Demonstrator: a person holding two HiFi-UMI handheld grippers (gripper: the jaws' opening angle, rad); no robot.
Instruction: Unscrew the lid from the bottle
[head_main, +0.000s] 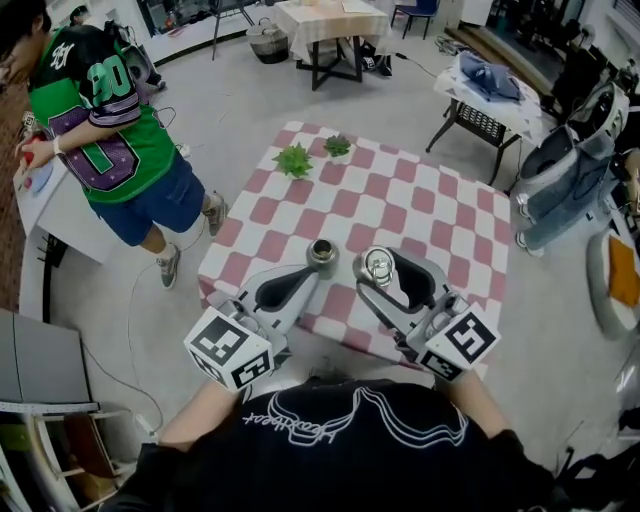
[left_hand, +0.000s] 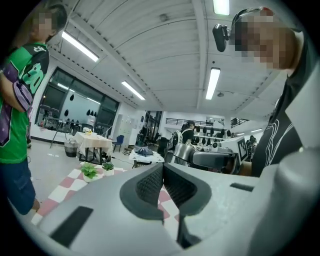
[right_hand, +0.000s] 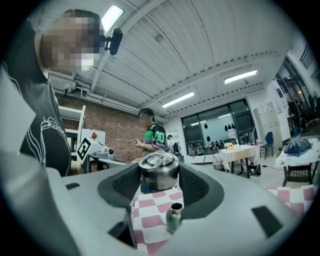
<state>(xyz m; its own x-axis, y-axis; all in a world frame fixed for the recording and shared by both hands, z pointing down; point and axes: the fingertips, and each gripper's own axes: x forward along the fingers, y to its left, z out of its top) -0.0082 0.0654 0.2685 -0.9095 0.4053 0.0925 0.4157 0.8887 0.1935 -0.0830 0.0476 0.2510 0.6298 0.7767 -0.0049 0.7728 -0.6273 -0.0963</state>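
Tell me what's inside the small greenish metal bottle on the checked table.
Only a dark open mouth shows on the bottle; its round steel lid is off, in the right gripper. Contents are hidden by its walls.

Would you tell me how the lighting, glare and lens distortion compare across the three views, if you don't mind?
Head view: even, soft indoor light, faint shadows, mild wide-angle bending, a glint on the round shiny steel lid. Left gripper view: strong fisheye with black corners, the ceiling strip light blown out to white. Right gripper view: same fisheye curve; the lid shows pale highlights.
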